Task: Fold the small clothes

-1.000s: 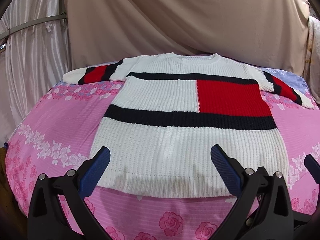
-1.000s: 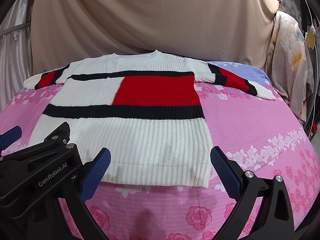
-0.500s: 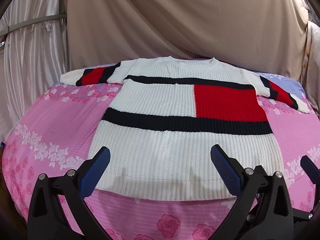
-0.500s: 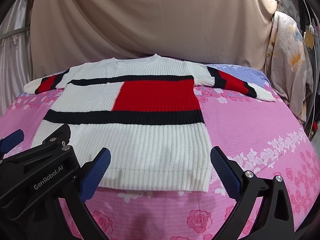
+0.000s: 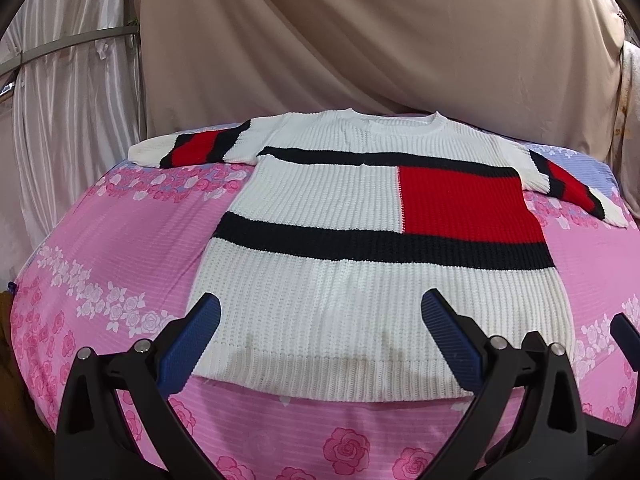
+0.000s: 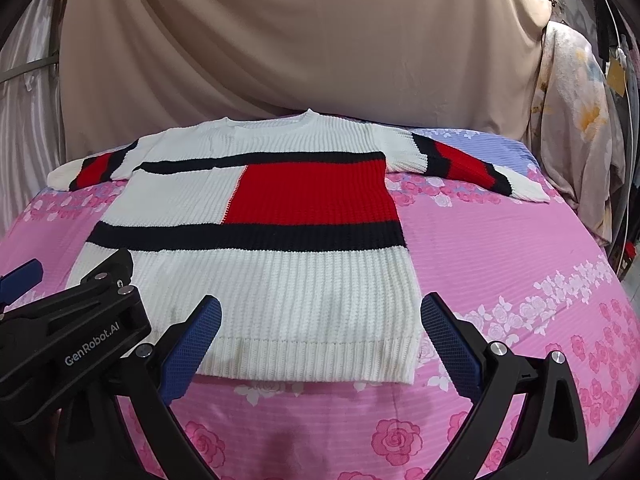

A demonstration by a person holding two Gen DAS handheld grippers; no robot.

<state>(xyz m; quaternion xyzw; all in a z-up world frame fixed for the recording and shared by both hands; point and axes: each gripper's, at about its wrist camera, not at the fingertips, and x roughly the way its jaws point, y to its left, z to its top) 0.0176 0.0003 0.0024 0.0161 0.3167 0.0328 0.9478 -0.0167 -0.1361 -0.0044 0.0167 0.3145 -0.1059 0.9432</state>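
A white knit sweater [image 5: 352, 248] [image 6: 256, 280] with dark navy bands and a red block lies flat, front up, on the pink floral bed, both sleeves spread out sideways. My left gripper [image 5: 320, 340] hovers open over the hem, its blue pads wide apart and holding nothing. My right gripper [image 6: 320, 340] is also open above the hem's right part, empty. The left gripper's black body [image 6: 80, 332] shows at the lower left of the right wrist view, and a blue pad of the right gripper [image 5: 626, 334] peeks in at the right edge of the left wrist view.
The pink rose-print bedsheet [image 5: 112, 264] [image 6: 520, 264] covers the bed, with a lilac strip [image 6: 480, 140] at the far side. Beige drapes [image 5: 360, 40] hang behind. Pale curtains [image 5: 72, 100] stand at left, and a floral cloth [image 6: 580, 128] hangs at right.
Both grippers have risen and drawn back slightly toward the near edge, so the sweater sits a little further away in both views. The sweater has not moved.
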